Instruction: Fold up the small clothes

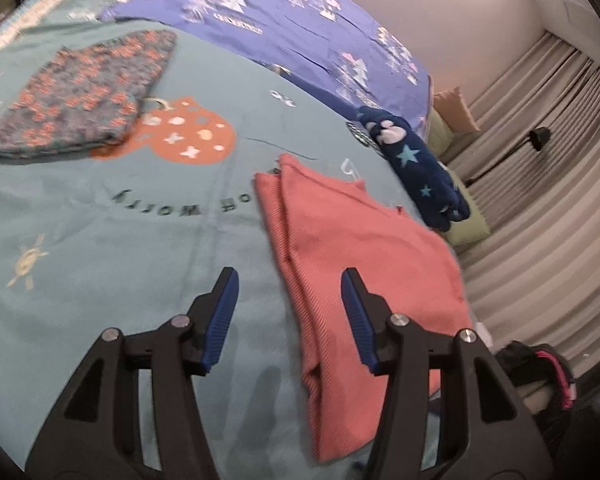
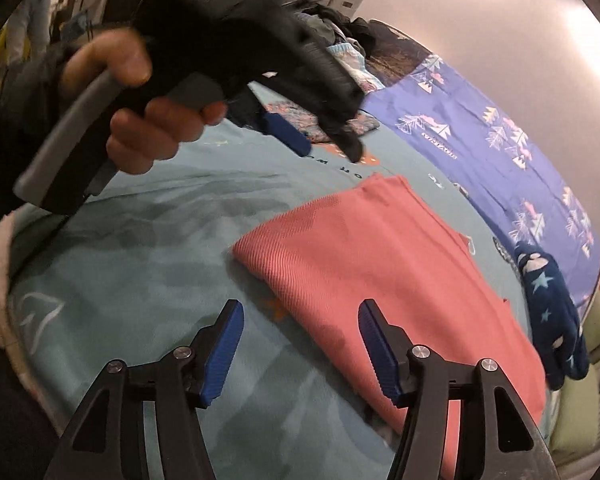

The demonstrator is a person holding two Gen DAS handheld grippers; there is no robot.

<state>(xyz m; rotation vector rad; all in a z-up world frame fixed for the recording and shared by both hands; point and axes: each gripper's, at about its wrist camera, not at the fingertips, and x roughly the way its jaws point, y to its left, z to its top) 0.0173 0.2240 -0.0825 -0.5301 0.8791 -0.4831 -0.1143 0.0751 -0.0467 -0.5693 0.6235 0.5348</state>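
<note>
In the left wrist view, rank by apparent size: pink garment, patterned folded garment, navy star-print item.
1. Pink garment, though it lies nearest the camera.
2. Patterned folded garment.
3. Navy star-print item, farthest away, so its true size is unsure.

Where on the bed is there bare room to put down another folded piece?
Bare teal blanket lies between the patterned garment and the pink cloth, near the left gripper. Crowded on the far side: the navy star garment lies close beside the pink cloth.

Bed (image 1: 100, 240), beige curtains (image 1: 540, 160) (pleated), plain wall (image 1: 440, 8)
</note>
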